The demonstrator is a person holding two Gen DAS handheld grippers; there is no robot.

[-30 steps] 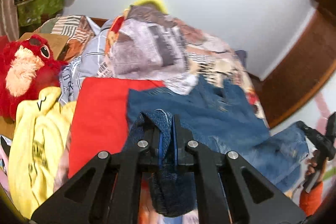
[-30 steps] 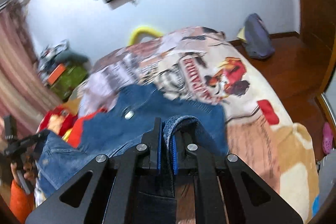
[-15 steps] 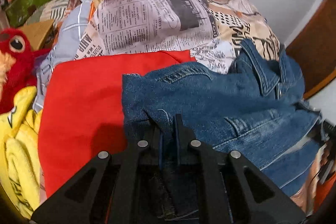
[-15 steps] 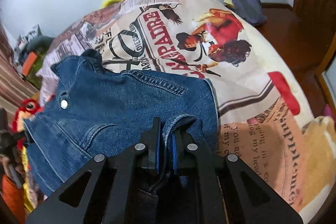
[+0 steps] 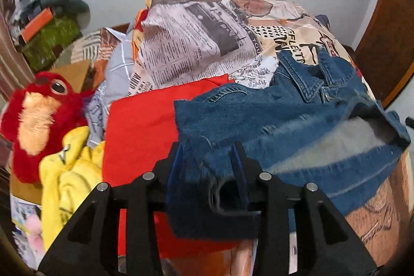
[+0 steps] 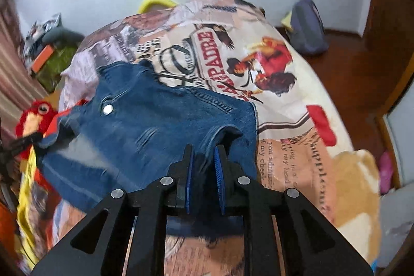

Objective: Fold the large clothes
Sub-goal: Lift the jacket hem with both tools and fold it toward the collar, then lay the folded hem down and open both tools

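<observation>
A blue denim jacket [image 5: 271, 115] lies on the bed, collar toward the far side, its grey lining showing at one corner. My left gripper [image 5: 207, 157] is open, its jaws spread around a loose fold of the jacket's hem. In the right wrist view the same jacket [image 6: 145, 126] spreads left of my right gripper [image 6: 203, 159], which is also open with denim lying slack between its blue pads [image 6: 220, 167]. The left gripper shows at the far left edge there.
The bed has a newspaper-print cover [image 6: 258, 69]. A red cloth [image 5: 142, 126], a yellow garment [image 5: 69, 172] and a red plush toy [image 5: 33, 115] lie left of the jacket. A grey-blue bag [image 6: 308, 27] sits on the wooden floor at the right.
Both grippers lowered the jacket onto the bed, then opened; the denim that was pinched between the pads now lies loose in the gaps.
</observation>
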